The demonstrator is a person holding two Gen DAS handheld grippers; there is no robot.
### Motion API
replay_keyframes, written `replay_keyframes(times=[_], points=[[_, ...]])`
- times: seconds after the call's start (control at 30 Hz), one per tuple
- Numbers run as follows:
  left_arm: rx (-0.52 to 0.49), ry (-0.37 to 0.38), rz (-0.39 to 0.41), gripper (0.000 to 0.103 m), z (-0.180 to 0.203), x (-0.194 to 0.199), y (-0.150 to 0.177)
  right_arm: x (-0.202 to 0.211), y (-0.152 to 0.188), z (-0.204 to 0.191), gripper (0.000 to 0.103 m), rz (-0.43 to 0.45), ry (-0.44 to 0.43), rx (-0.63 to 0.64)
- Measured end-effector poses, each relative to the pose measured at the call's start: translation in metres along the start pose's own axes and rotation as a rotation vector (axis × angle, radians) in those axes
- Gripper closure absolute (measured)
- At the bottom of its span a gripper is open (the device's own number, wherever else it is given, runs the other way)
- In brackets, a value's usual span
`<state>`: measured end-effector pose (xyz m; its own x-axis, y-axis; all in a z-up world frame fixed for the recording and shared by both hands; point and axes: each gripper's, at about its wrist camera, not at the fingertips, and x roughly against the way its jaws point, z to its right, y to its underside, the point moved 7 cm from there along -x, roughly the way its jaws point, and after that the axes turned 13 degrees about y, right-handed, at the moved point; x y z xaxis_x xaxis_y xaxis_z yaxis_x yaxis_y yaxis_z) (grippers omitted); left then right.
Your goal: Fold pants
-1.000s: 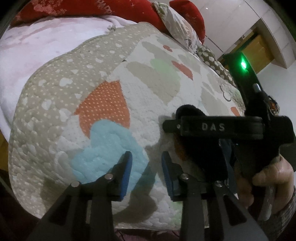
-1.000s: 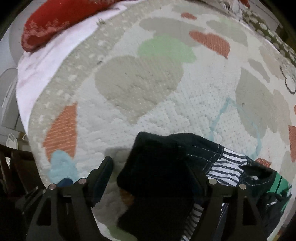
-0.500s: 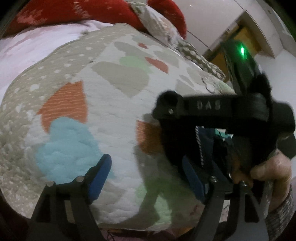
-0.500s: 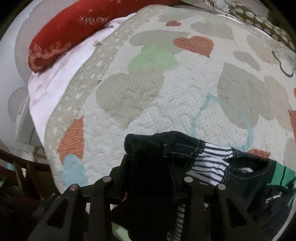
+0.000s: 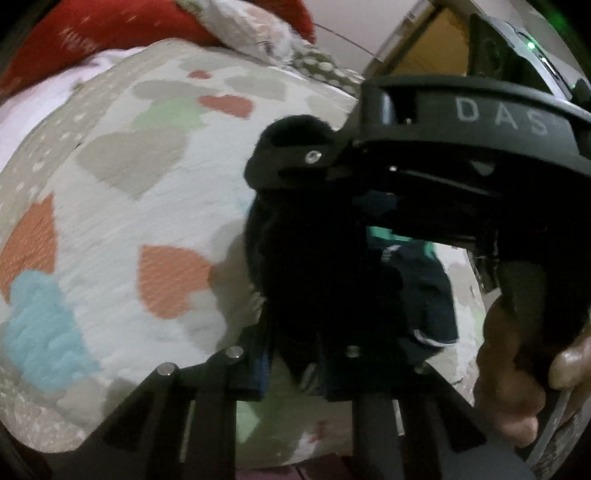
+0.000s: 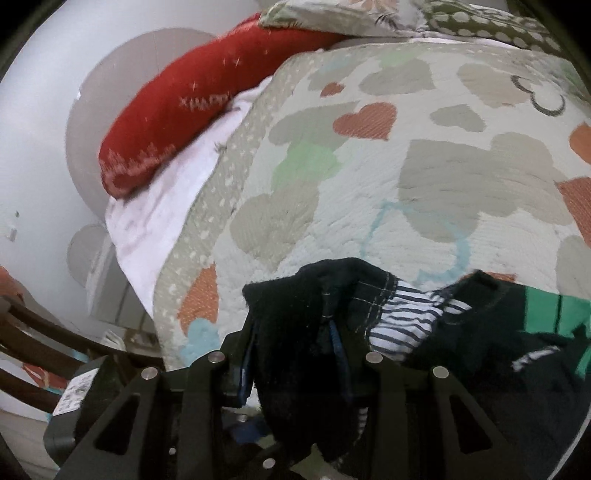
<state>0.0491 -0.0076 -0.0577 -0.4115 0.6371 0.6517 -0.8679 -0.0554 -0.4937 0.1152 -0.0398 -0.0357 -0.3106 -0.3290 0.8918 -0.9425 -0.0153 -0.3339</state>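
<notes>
Item one: dark navy fabric pants with white contrast stitching and a navy-and-white striped lining, bunched at the near edge of the bed, on a white quilted bedspread patterned with beige, orange, green and blue hearts. We note a green-and-black striped garment lying against the pants on their right side.

Item two: right tongs, black with blue pads. Their jaws are closing, and we see a thick fold of the pants pinched between the pads.

Item three: left tongs, same make, seen in the left wrist view. Their jaws are closing too, with dark pants cloth standing between them; the pads appear to press on it, though blur and darkness leave us unsure of the contact. The right tongs' black body marked "DAS" crosses just above, held by a person's hand at the right edge.

Item four: a long red cushion with pale lettering, lying on a white sheet at the far left of the bed. A floral-print pillow sits beyond it.
</notes>
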Motion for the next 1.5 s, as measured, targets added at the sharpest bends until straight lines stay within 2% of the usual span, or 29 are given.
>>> replay_keyframes(times=[0.23, 0.57, 0.93, 1.13, 1.2, 1.23, 1.27, 1.3, 1.33, 1.37, 1.5], points=[[-0.095, -0.001, -0.030, 0.085, 0.051, -0.019, -0.001, 0.042, 0.003, 0.051, 0.065, 0.091, -0.047, -0.102], [-0.212, -0.008, -0.102, 0.085, 0.108, -0.052, -0.001, 0.073, 0.017, 0.123, 0.065, 0.168, -0.094, -0.252], [-0.264, -0.024, -0.160, 0.085, 0.127, -0.084, 0.008, 0.078, 0.032, 0.182, 0.065, 0.205, -0.110, -0.386], [-0.285, -0.009, -0.168, 0.084, 0.139, -0.092, 0.011, 0.071, 0.036, 0.207, 0.065, 0.217, -0.060, -0.430], [-0.267, 0.009, -0.179, 0.084, 0.138, -0.089, 0.011, 0.068, 0.039, 0.217, 0.060, 0.217, -0.054, -0.460], [-0.256, 0.021, -0.183, 0.081, 0.138, -0.087, 0.012, 0.068, 0.040, 0.223, 0.059, 0.224, -0.045, -0.478], [-0.241, 0.042, -0.186, 0.074, 0.137, -0.082, 0.012, 0.069, 0.041, 0.228, 0.056, 0.233, -0.030, -0.491], [-0.226, 0.058, -0.184, 0.069, 0.135, -0.076, 0.012, 0.071, 0.042, 0.236, 0.048, 0.251, 0.006, -0.511], [-0.208, 0.071, -0.172, 0.059, 0.132, -0.068, 0.012, 0.075, 0.044, 0.245, 0.043, 0.267, 0.045, -0.533], [-0.195, 0.081, -0.157, 0.055, 0.129, -0.061, 0.010, 0.078, 0.045, 0.250, 0.040, 0.279, 0.056, -0.548], [-0.139, 0.078, -0.104, 0.054, 0.108, -0.041, 0.000, 0.107, 0.048, 0.260, 0.040, 0.357, 0.071, -0.578]])
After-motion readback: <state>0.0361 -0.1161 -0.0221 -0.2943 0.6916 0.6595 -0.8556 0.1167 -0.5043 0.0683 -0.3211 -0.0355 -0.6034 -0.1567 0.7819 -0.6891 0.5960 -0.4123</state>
